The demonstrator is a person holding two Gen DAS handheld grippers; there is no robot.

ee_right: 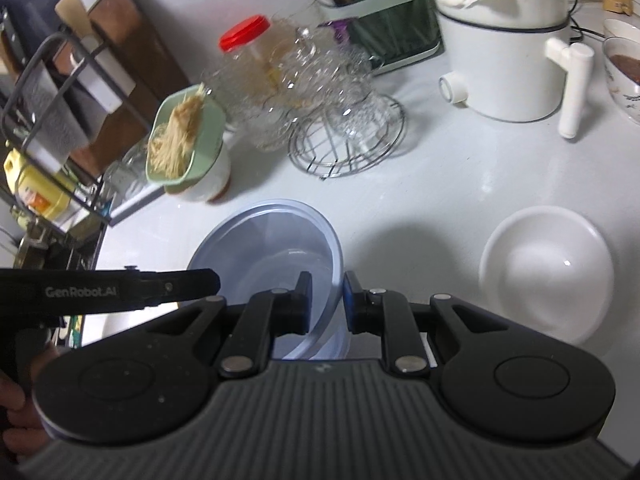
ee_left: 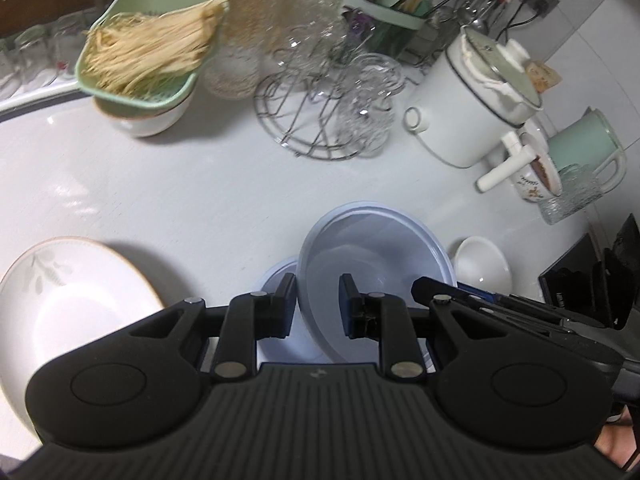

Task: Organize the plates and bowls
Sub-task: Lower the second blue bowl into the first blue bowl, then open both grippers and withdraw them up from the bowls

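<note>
Nearest your right claw (ee_right: 326, 304), the rim of the pale blue bowl (ee_right: 272, 264) runs between the two fingers, which are clamped on that rim and hold the bowl tilted above the surface (ee_right: 440, 200). Your left claw (ee_left: 318, 306) has its fingers apart, set on either side of the same bowl's (ee_left: 376, 264) near wall; whether either pad touches it cannot be told. Just under the tilted bowl, in the left wrist view, a second pale blue bowl (ee_left: 276, 280) shows part of its rim. Left of that, a white plate with a leaf pattern (ee_left: 76, 304) lies flat on the surface. To the right, a small white bowl (ee_right: 546, 272) sits upright, apart from the blue one. Further back you have a wire rack with glass cups (ee_right: 348, 136) near the middle, and a green strainer of pale noodles (ee_left: 148, 56) resting on a white bowl (ee_left: 146, 118) to the left. Beyond the rack stand a red-lidded jar (ee_right: 244, 52) and a green utensil holder (ee_right: 384, 12), with a white electric pot (ee_right: 504, 52) to the right.
</note>
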